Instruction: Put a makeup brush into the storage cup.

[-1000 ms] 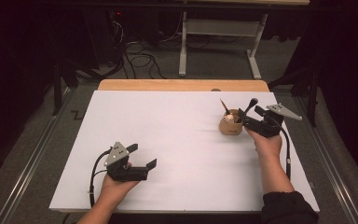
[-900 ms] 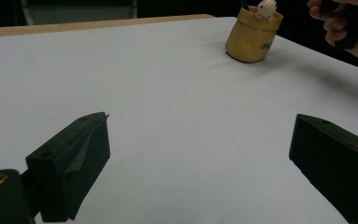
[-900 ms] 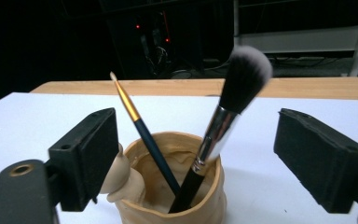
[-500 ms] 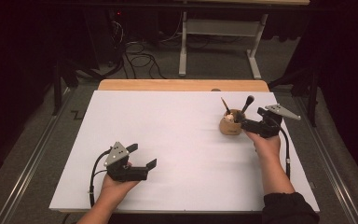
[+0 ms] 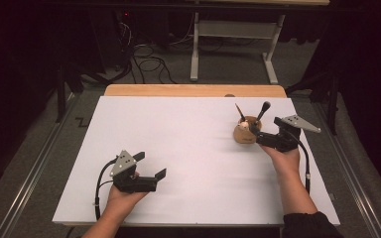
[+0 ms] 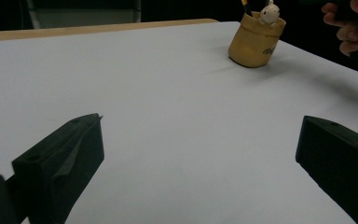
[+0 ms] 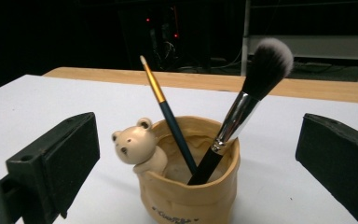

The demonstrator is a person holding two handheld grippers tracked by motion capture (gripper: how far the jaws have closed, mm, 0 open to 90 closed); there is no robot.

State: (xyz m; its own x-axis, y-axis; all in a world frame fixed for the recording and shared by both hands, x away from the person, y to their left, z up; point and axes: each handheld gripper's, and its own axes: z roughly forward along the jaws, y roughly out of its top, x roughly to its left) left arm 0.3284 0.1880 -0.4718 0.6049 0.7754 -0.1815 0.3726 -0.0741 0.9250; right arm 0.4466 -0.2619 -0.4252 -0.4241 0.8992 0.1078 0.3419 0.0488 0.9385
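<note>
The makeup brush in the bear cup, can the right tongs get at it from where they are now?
Probably yes. The right tongs stand open just beside the bear cup, and the makeup brush leans free above the rim, with only the thin paintbrush next to it.

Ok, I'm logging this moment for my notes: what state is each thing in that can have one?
left gripper: jaws open, nothing between them, held low over the table.
right gripper: jaws have just been opening, now wide, the pot in front of them.
pot: upright on the table, bear figure on its rim.
paintbrush: leaning in the pot.
makeup brush: leaning in the pot, bristles up.
</note>
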